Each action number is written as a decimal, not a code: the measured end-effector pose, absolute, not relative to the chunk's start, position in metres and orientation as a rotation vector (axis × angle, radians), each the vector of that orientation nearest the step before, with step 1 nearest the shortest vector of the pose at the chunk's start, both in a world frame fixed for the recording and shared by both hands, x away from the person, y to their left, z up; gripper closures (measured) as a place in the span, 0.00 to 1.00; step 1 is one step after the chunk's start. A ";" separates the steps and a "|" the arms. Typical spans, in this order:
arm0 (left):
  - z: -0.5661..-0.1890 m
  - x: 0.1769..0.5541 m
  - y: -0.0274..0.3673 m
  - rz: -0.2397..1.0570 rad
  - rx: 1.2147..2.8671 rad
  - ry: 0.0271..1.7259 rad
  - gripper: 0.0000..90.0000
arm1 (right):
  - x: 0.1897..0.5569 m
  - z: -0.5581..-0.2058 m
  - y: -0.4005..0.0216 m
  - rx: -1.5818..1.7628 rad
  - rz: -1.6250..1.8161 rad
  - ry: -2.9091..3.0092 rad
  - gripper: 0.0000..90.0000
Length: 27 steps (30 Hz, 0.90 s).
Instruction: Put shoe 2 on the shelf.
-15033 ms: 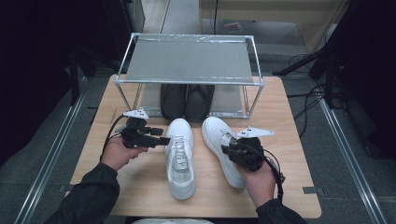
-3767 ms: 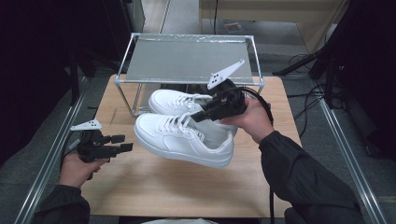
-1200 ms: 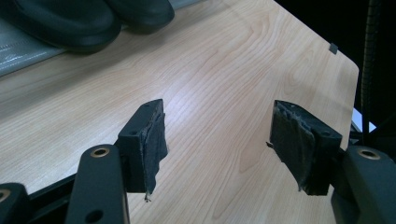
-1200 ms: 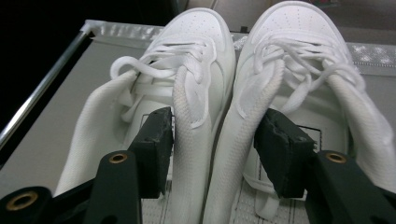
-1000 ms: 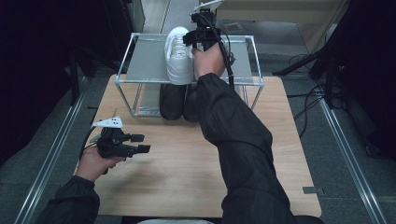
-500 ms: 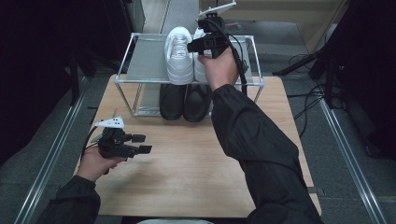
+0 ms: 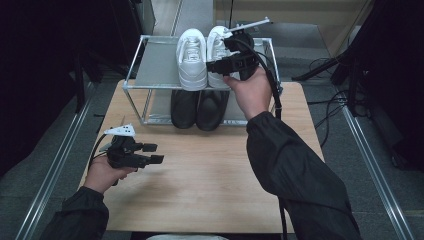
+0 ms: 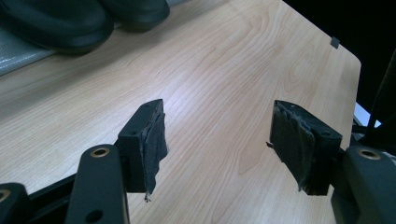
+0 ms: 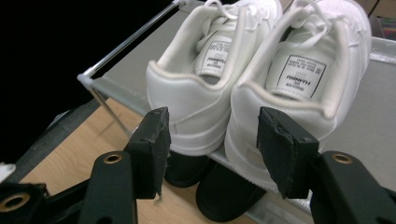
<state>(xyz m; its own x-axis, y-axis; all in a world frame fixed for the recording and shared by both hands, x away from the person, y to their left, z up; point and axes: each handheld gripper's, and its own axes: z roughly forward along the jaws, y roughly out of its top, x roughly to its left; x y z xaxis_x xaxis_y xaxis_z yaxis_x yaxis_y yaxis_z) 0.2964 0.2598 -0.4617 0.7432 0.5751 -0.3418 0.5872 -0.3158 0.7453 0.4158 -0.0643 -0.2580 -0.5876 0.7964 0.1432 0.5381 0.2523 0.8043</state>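
Two white sneakers stand side by side on the top shelf of a metal rack (image 7: pixel 155 67), toes pointing away: the left sneaker (image 7: pixel 191 57) and the right sneaker (image 7: pixel 216 42). My right gripper (image 7: pixel 214 66) hovers just off their heels at the shelf's front edge. Its jaws have just been opening, and they stand wide with nothing pressed between the pads. In the right gripper view, the gripper (image 9: pixel 210 149) faces both heels (image 9: pixel 187 107) (image 9: pixel 275 116). My left gripper (image 7: pixel 152 153) rests low over the table's left side, open and empty (image 8: pixel 217 149).
A pair of black shoes (image 7: pixel 197 107) sits on the rack's lower level, beneath the white ones, and is also seen as black shoes (image 8: pixel 51 23) and black shoes (image 9: pixel 229 196). The wooden table (image 7: pixel 210 170) stretches in front of the rack. Cables lie on the floor at right.
The right hand has drawn back from the shelf towards its front edge, leaving the second white sneaker beside the first. The left gripper has stayed put.
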 end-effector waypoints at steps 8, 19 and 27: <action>-0.462 0.299 0.257 -0.016 2.004 0.878 0.40 | 0.399 -0.281 -0.076 1.170 1.303 2.282 0.50; -0.463 0.300 0.253 -0.020 2.005 0.875 0.40 | 0.383 -0.319 -0.091 1.112 1.346 2.312 0.48; -0.464 0.302 0.252 -0.030 2.006 0.871 0.40 | 0.378 -0.348 -0.099 1.081 1.368 2.342 0.48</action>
